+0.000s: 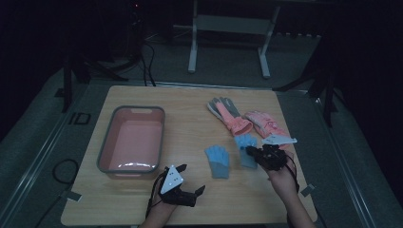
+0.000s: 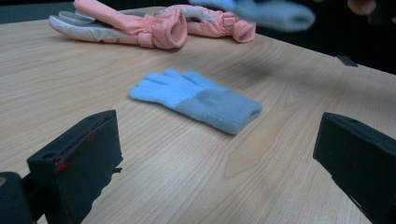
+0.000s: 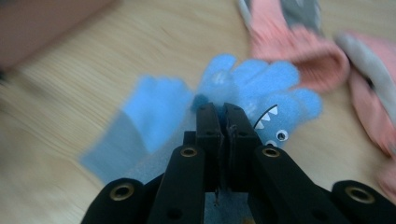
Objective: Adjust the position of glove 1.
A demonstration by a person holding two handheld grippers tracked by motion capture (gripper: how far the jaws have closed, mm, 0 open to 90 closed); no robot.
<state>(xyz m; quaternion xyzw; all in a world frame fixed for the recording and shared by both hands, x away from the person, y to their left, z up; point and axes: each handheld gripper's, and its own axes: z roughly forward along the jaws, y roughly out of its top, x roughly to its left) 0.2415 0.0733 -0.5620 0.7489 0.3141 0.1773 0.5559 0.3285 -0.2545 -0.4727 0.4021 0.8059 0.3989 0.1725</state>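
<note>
At the table's 4 o'clock, right gripper (image 1: 252, 152): jaws pressed together on the shark-face blue glove (image 3: 261, 91), pinching its fabric; the blurred view suggests it hangs just clear of the table (image 1: 190, 128).
Left gripper (image 1: 192, 178): near the 6 o'clock edge, jaws spread wide apart, nothing between them.
Flat blue glove (image 1: 217, 160): lying near centre, fingers toward 12 o'clock, just beside the lifted one.
Pink ski gloves (image 1: 235, 118): at 2 o'clock, side by side.
Pink basin (image 1: 157, 137): at 9 o'clock.

Blurred pink tub (image 3: 42, 28), cut off by top-left corner.
</note>
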